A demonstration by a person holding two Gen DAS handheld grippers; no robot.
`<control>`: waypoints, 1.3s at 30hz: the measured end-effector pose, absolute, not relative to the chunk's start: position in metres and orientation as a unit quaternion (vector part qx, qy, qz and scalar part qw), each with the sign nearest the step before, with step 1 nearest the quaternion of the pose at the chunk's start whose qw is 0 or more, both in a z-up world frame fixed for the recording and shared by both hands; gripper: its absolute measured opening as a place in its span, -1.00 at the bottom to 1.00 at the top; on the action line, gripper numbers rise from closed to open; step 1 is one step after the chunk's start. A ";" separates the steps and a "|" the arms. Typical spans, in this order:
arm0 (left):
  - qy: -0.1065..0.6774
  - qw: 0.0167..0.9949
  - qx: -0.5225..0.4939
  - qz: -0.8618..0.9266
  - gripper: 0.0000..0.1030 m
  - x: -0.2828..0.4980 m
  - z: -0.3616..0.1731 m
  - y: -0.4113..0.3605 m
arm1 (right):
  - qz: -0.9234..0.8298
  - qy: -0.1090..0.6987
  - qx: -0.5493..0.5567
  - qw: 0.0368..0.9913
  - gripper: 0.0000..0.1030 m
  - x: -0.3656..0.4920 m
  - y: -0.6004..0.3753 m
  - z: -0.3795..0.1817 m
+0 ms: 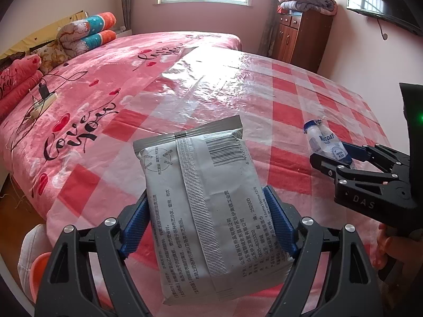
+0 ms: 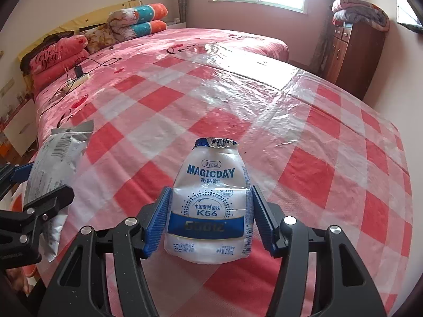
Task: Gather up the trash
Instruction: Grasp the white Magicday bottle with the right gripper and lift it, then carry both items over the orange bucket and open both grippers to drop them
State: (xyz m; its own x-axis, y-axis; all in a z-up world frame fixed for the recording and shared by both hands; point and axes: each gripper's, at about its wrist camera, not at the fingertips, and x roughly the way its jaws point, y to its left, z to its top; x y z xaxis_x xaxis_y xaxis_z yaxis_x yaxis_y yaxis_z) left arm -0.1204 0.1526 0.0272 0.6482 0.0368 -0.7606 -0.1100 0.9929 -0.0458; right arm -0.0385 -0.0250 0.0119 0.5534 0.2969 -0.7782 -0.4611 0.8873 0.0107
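Note:
My left gripper (image 1: pixel 208 211) is shut on a grey wet-wipe packet (image 1: pixel 208 200) with a barcode and printed text, held above the checked cloth. My right gripper (image 2: pixel 211 211) is shut on a crushed white drink bottle (image 2: pixel 211 206) with a blue band and "MAGICDAY K56" on it. In the left wrist view the right gripper (image 1: pixel 333 155) shows at the right with the bottle (image 1: pixel 325 140) between its blue pads. In the right wrist view the left gripper (image 2: pixel 34 182) shows at the left edge with the packet (image 2: pixel 53 163).
A table with a red-and-white checked cloth (image 1: pixel 290 111) under clear plastic lies below both grippers. A bed with a pink cover (image 1: pixel 105 79) stands behind it, with a power strip and cables (image 1: pixel 42 100) and folded quilts (image 1: pixel 87 31). A wooden cabinet (image 1: pixel 301 39) stands at the back right.

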 end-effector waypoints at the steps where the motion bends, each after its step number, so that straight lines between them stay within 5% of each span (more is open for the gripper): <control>1: 0.416 0.907 -0.044 0.041 0.58 -0.123 0.028 0.154 | 0.217 0.418 -0.098 0.877 0.17 -0.042 -0.024 0.014; 39: 0.413 0.893 -0.088 0.156 0.58 -0.264 0.028 0.283 | 0.406 0.401 -0.136 0.810 0.17 -0.190 0.118 0.055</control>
State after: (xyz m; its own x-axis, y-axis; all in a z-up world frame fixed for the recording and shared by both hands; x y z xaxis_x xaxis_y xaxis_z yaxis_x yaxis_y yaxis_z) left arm -0.2637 0.2830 0.0285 0.6093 0.2068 -0.7655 -0.3520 0.9356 -0.0274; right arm -0.1901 0.1184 0.0551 0.3476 0.5485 -0.7605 -0.7669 0.6330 0.1061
